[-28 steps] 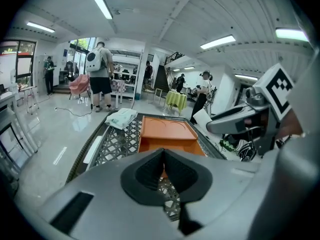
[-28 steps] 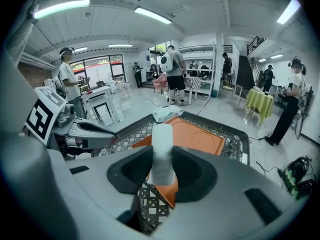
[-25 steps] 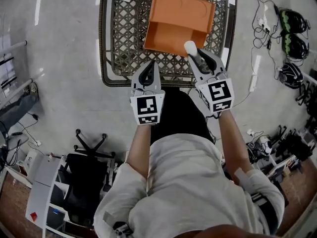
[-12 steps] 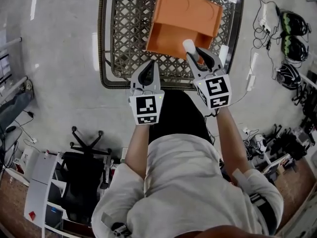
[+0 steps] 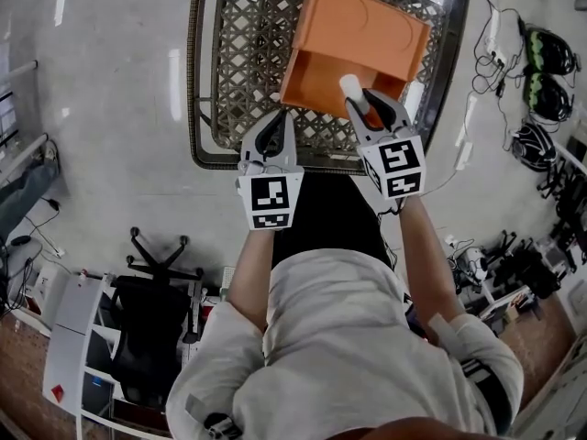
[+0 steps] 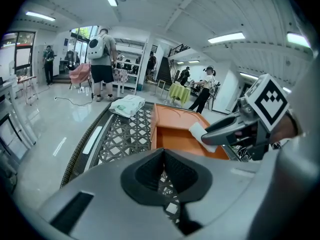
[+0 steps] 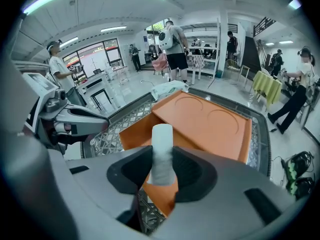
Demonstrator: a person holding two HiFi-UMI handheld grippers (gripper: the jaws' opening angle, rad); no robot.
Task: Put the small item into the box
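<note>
1. Where the head view looks down, the right claw (image 5: pixel 364 104) is clamped on the small item (image 5: pixel 349 85), a white cylinder whose free end lies over the near edge of the orange box (image 5: pixel 358 35).
2. That box sits toward the far right of the lattice surface (image 5: pixel 238 62), and bare lattice lies open to its left.
3. At the surface's near rim, the left claw (image 5: pixel 273 134) hangs left of the box, apart from it.
4. From the left gripper view, the left claw's (image 6: pixel 164 153) jaws stand together with nothing between them. Beyond them the box's (image 6: pixel 172 134) near wall and open tray show, and the small item (image 6: pixel 201 134) pokes in from the right above its near right corner.
5. A white bag (image 6: pixel 127 105) lies at the surface's far edge, left of the box.
6. From the right gripper view, the small item (image 7: pixel 161 151) stands upright between the right claw's jaws, pinched on both sides. The box's open tray lies below and ahead, its flat lid (image 7: pixel 210 121) beyond.
</note>
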